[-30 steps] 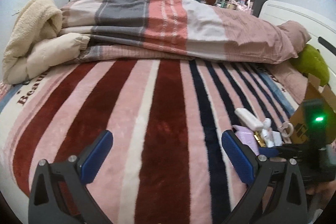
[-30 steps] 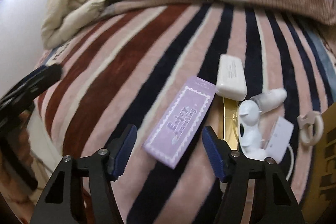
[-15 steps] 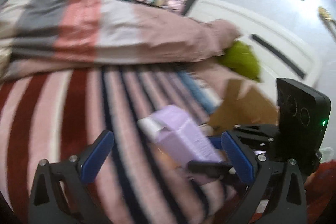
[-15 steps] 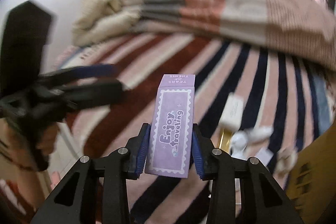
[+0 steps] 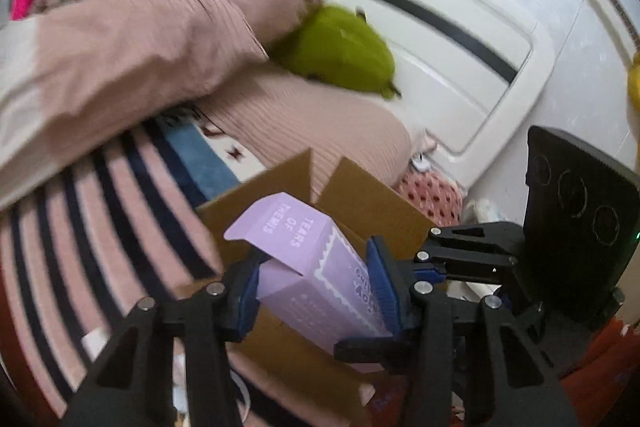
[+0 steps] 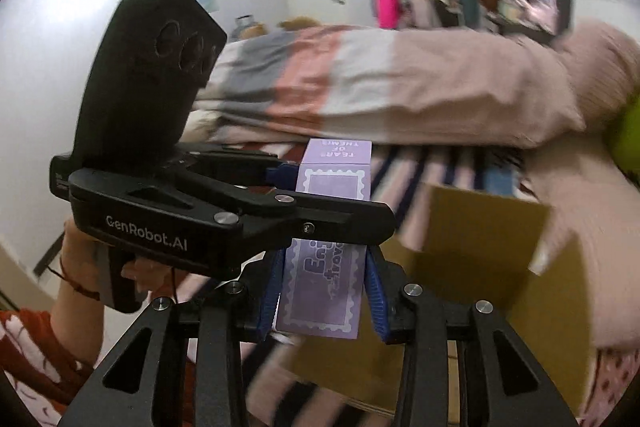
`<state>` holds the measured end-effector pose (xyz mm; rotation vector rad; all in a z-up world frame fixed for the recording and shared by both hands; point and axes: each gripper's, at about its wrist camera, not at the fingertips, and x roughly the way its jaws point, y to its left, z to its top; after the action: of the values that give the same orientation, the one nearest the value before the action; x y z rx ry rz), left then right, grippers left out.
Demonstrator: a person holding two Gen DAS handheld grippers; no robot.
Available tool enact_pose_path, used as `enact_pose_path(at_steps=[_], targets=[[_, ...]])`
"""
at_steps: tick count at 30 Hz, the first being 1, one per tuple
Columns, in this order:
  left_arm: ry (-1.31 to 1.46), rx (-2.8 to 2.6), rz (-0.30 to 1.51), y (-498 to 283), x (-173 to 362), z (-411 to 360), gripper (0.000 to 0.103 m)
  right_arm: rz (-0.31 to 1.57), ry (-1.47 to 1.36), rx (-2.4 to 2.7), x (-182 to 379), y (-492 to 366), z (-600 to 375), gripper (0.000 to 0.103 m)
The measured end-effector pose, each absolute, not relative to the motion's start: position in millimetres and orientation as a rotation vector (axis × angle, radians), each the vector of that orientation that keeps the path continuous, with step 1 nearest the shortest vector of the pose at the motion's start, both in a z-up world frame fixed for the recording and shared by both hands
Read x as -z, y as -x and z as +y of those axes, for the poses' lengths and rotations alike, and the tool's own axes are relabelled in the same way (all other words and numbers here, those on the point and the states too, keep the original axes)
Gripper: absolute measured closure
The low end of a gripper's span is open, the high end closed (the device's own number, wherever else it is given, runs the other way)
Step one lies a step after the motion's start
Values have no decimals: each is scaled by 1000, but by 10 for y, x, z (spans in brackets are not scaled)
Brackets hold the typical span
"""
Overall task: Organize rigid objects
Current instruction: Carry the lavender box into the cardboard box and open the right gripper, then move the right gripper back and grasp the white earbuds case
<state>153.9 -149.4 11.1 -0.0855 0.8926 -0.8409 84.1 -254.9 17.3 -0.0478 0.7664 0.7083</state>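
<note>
Both tools on one item! The right gripper clamps the lower end of the tall lilac cardboard carton, low centre of frame, above the open brown cardboard box. The left gripper is closing, blue pads against the carton's sides.

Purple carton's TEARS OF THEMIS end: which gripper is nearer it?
Left. The left gripper is closing across the purple carton just below that end; the right gripper clamps its opposite end.
</note>
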Motion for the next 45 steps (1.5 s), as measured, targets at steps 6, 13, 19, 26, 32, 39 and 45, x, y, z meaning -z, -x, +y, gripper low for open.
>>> enact_pose_path(at_steps=[6, 13, 19, 26, 32, 39, 45], targets=[[-3, 839, 1057, -1804, 103, -2053, 59, 1015, 1, -660, 89, -1315, -2987, 70], [-27, 778, 998, -1741, -51, -1930, 30, 1120, 74, -606, 165, -1423, -3018, 68], [17, 620, 843, -1394, -408, -1068, 22, 994, 103, -686, -101, -1122, -2719, 64], [40, 372, 743, -956, -234, 115, 15, 911, 147, -894, -96, -753, -1626, 54], [114, 262, 782, -718, 396, 781, 15, 1019, 231, -945, 535, -786, -855, 54], [203, 257, 829, -559, 963, 1022, 15, 1099, 338, -656, 1279, -865, -886, 50], [234, 280, 853, -505, 1120, 957, 15, 1102, 409, -615, 1537, -774, -992, 42]])
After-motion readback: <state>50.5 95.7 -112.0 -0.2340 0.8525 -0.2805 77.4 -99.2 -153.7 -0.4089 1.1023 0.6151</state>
